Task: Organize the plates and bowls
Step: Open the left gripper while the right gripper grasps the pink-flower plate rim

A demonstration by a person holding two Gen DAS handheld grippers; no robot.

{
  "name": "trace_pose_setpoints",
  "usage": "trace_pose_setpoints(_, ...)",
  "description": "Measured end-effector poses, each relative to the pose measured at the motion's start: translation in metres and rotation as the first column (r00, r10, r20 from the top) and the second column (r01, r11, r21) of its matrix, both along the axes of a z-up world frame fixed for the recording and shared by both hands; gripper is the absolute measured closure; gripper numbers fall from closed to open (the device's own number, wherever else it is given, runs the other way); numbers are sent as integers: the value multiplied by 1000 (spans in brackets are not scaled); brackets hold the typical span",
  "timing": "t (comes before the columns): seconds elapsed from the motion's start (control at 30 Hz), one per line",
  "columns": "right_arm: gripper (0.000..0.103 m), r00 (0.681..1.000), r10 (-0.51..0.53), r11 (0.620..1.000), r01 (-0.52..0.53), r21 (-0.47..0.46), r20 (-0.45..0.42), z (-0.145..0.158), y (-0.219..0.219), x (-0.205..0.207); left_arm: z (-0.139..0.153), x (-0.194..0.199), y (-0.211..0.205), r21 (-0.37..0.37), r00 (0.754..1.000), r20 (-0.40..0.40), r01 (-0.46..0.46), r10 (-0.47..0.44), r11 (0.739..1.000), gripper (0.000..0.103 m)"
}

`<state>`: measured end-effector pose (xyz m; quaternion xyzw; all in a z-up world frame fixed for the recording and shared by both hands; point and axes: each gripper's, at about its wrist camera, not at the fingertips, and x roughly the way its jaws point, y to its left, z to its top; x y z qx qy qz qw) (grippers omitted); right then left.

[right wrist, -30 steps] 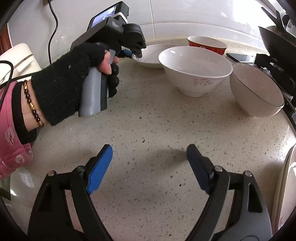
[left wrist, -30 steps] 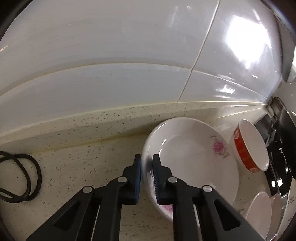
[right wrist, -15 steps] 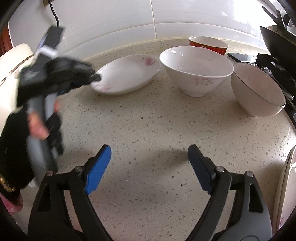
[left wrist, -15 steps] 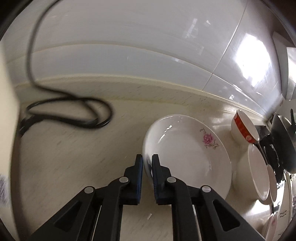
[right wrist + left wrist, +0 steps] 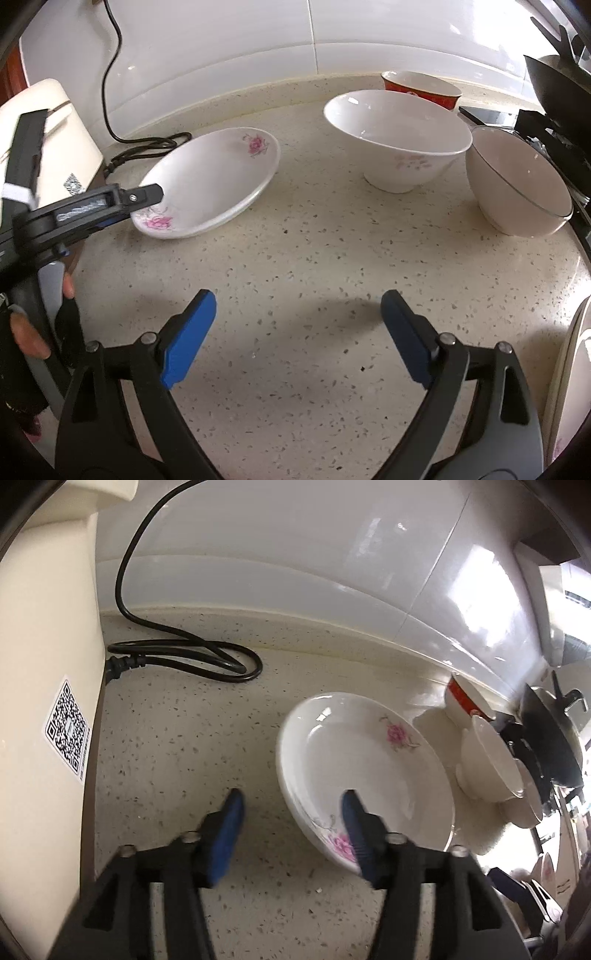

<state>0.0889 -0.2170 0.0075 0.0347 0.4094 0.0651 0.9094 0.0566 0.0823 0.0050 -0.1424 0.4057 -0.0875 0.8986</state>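
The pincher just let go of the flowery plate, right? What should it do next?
Probably pull the left gripper back off the flowery plate. Its jaws have just been opening and no longer pinch the rim, though one finger hangs over it. The plate sits on the counter, apart from the white bowl.

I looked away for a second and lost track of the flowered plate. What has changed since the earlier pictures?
The left gripper dragged the flowered plate away from the other bowls toward the cream appliance. Its jaws have just been opening; the rim is still between them but no longer pinched, so the plate rests on the counter. The right gripper stayed open in place, and the white bowl, red bowl and grey bowl did not move.
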Motion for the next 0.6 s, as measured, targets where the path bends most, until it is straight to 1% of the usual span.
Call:
trace_pose_setpoints(0.03,11,1000,-5,1000,5,0,-6,1,1,1,0,-2,1,-8,1000,7,6,-6,1000,38)
trace_pose_setpoints(0.1,11,999,-26,1000,26,5,-23,2,-1,4,-1,-4,2,-23,1000,17,6,-5,1000,37)
trace_pose_setpoints(0.2,11,996,-81,994,84,67,-49,6,-9,11,-1,4,0,-35,1000,18,11,-10,999,34)
trace_pose_setpoints(0.27,11,991,-116,984,123,125,-64,9,-15,19,0,9,-2,-40,1000,18,15,-14,999,32)
trace_pose_setpoints(0.33,11,988,-139,977,148,155,-70,10,-16,26,-1,16,-4,-45,1000,18,20,-19,999,30)
trace_pose_setpoints(0.47,13,988,-135,973,145,179,-71,13,-8,42,0,15,-1,-49,999,19,28,-27,998,27)
trace_pose_setpoints(0.6,15,987,-149,964,160,210,-66,14,0,59,-1,20,-7,-53,999,20,30,-29,998,25)
